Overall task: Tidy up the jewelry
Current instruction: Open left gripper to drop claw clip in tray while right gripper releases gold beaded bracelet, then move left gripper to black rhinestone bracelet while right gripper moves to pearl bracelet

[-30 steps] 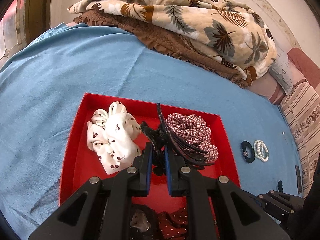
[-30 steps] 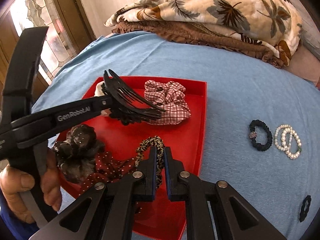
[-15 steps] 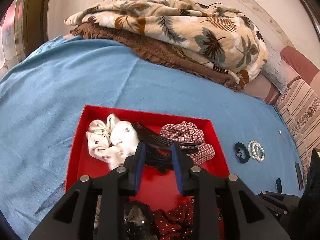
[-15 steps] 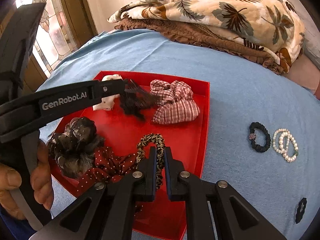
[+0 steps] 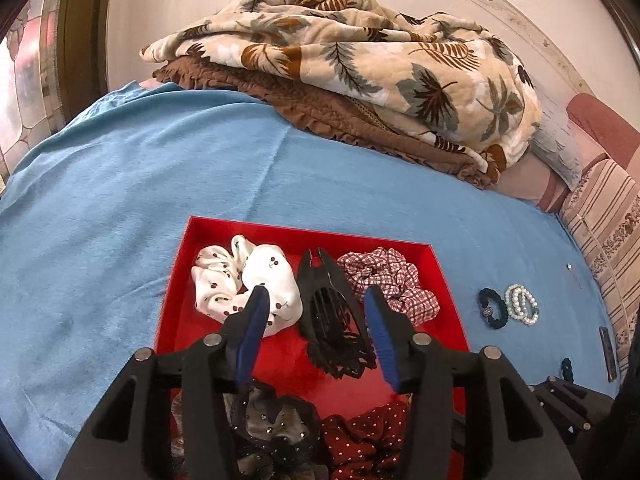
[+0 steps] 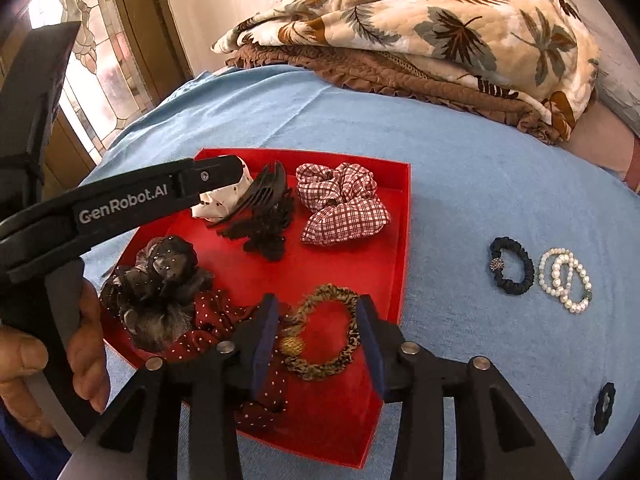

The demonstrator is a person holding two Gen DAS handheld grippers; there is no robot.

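A bed covered by a smooth sky-blue sheet [image 5: 168,168] filled most of both views. At its far side lay a folded cream quilt printed with brown and grey-green leaves [image 5: 360,60], resting on a brown quilted blanket with a ruffled edge [image 5: 320,108]. Behind them rose a plain off-white wall [image 5: 180,8]. To the left stood a dark wooden frame [image 6: 148,28] around a leaded, stained-glass window [image 6: 88,52], through which bright daylight came. At the right edge lay a beige striped cushion with floral bands [image 5: 604,216] and a dusty-pink bolster [image 5: 600,128].
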